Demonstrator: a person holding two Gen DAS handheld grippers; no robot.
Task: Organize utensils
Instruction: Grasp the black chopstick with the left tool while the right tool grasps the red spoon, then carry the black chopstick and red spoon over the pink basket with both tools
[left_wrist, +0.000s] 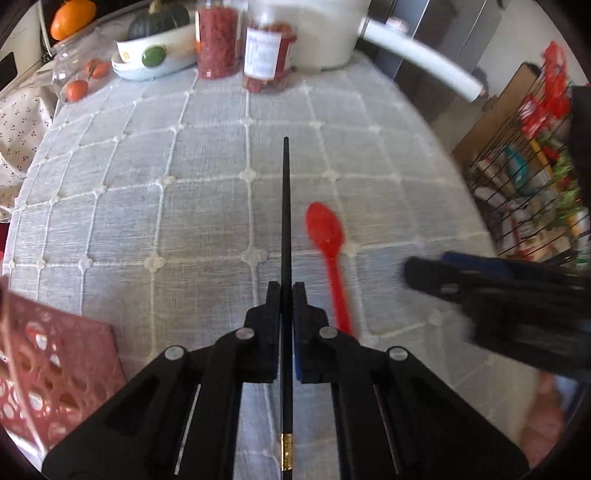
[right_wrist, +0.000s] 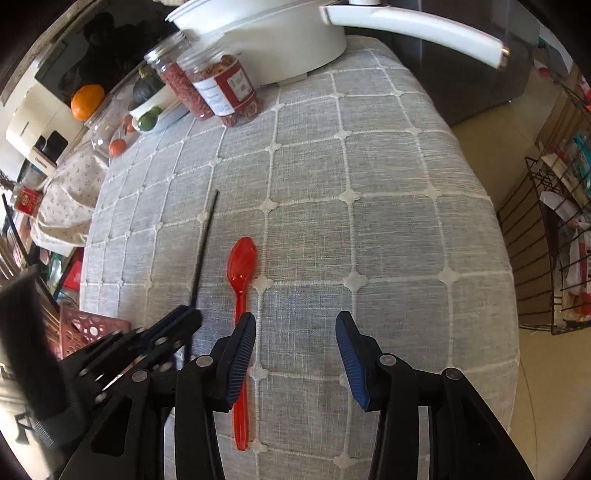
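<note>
A black chopstick (left_wrist: 286, 206) with a gold band near its end lies along the grey checked tablecloth (left_wrist: 147, 166), and my left gripper (left_wrist: 286, 291) is shut on it. A red plastic spoon (left_wrist: 327, 236) rests just right of the chopstick, bowl pointing away. In the right wrist view the spoon (right_wrist: 242, 269) lies partly under the left finger (right_wrist: 240, 354), and my right gripper (right_wrist: 295, 325) stands open above the cloth with nothing between its pads. My left gripper (right_wrist: 177, 317) shows there on the chopstick (right_wrist: 205, 240). My right gripper (left_wrist: 480, 288) appears blurred in the left wrist view.
A pink perforated basket (left_wrist: 48, 369) sits at the near left. At the table's far end stand two jars (left_wrist: 266, 48) of red food, a white pot (right_wrist: 280, 40) with a long handle, a bowl (left_wrist: 155, 55) holding a squash, and small oranges. A wire rack (right_wrist: 554, 240) stands beyond the right edge.
</note>
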